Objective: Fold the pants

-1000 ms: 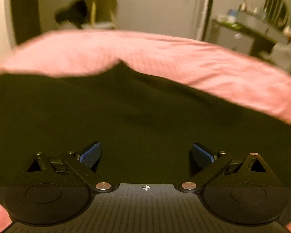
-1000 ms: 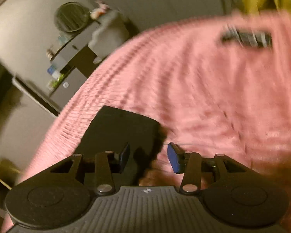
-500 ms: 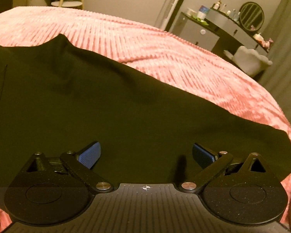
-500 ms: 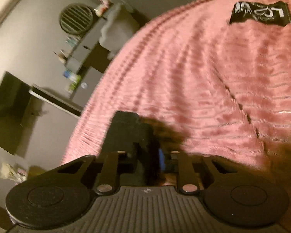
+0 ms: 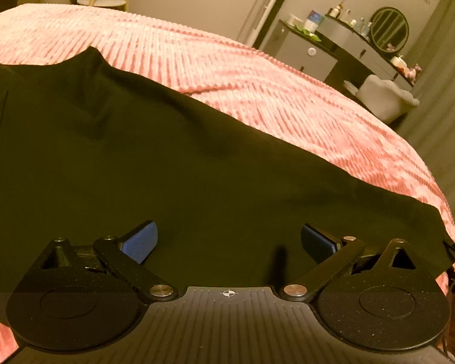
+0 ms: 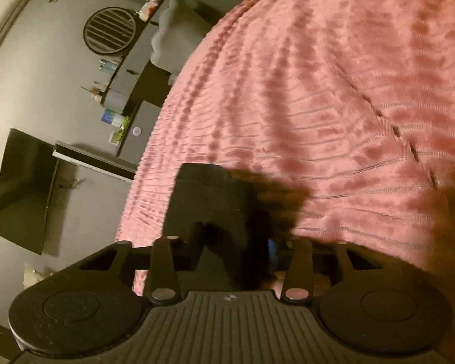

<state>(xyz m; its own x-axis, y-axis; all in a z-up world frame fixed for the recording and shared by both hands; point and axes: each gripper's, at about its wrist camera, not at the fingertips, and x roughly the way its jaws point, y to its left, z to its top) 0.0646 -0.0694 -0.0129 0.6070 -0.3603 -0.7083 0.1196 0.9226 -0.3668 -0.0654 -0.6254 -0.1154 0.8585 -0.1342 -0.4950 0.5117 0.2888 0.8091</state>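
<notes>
Flat on the pink bed (image 5: 257, 69) lay the black pants (image 5: 166, 163), spread wide across it. The left tool (image 5: 229, 239) hung just above the dark cloth with its blue pads (image 5: 139, 241) far apart, holding nothing. Over at the end of a leg, the right tool (image 6: 242, 242) was squeezed tight on the pants' edge.

Black pants (image 5: 166, 157) flat on bedspread
</notes>
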